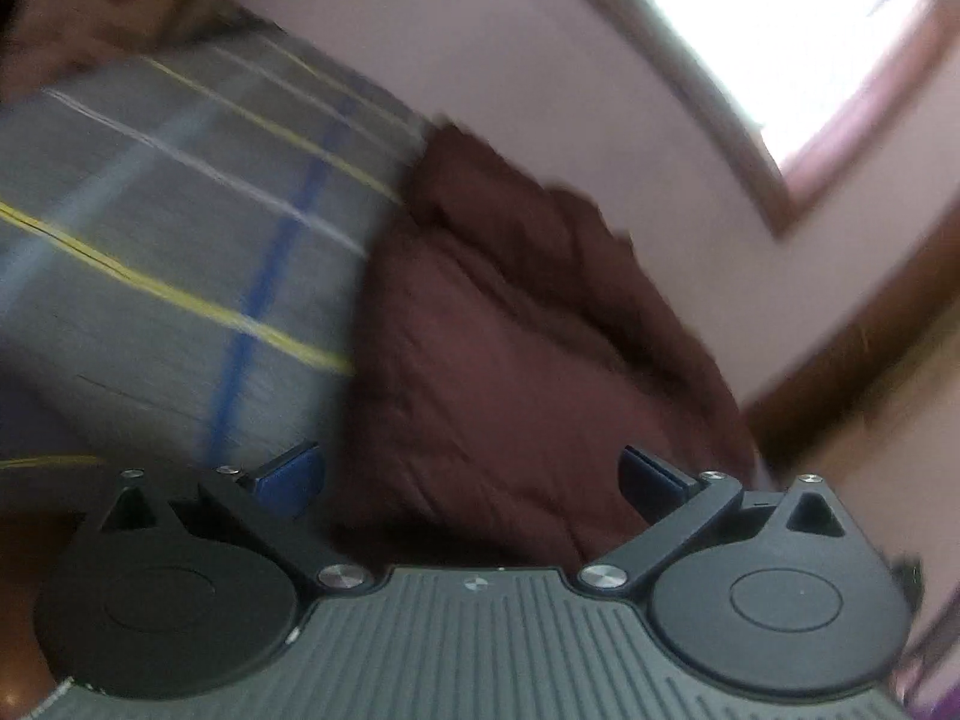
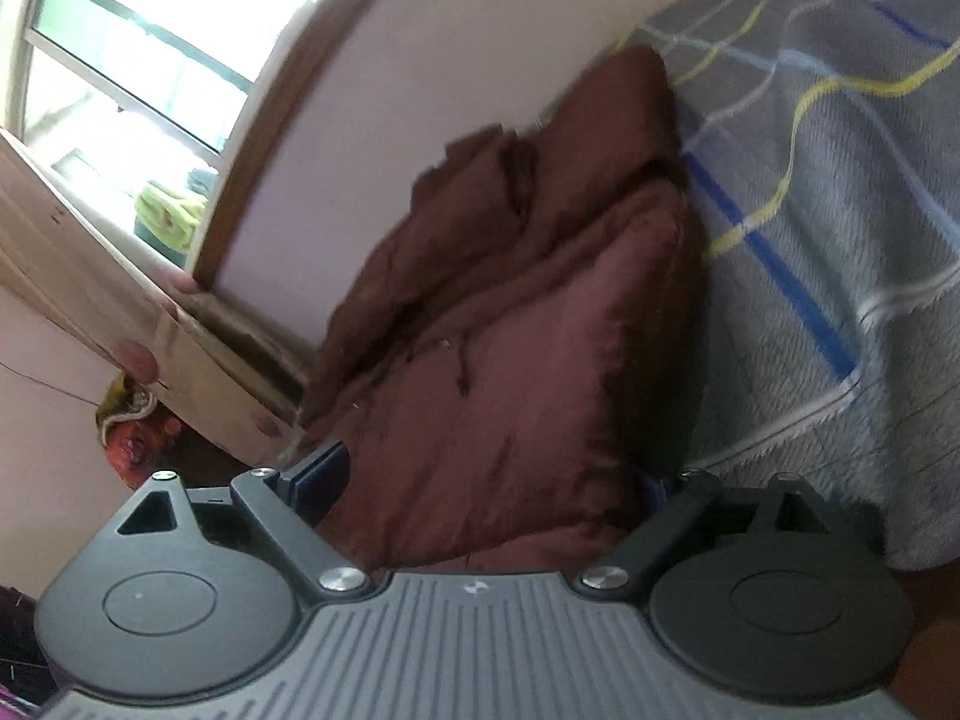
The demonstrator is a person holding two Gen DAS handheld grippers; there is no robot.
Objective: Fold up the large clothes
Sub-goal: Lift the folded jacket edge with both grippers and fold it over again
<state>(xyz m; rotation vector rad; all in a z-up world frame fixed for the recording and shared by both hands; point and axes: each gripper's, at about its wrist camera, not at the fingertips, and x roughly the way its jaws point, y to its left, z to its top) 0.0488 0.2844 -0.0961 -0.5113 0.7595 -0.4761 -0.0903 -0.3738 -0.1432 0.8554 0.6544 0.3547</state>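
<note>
Fingers of the left gripper spread apart, released; right gripper likewise splayed around the maroon garment, bunched on the checked bedspread beside the wall.

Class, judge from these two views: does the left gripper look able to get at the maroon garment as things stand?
Probably yes. The left gripper is open, and the maroon garment lies straight ahead of it on the checked bedcover, with nothing visible in between. The view is blurred, so contact cannot be judged.
</note>
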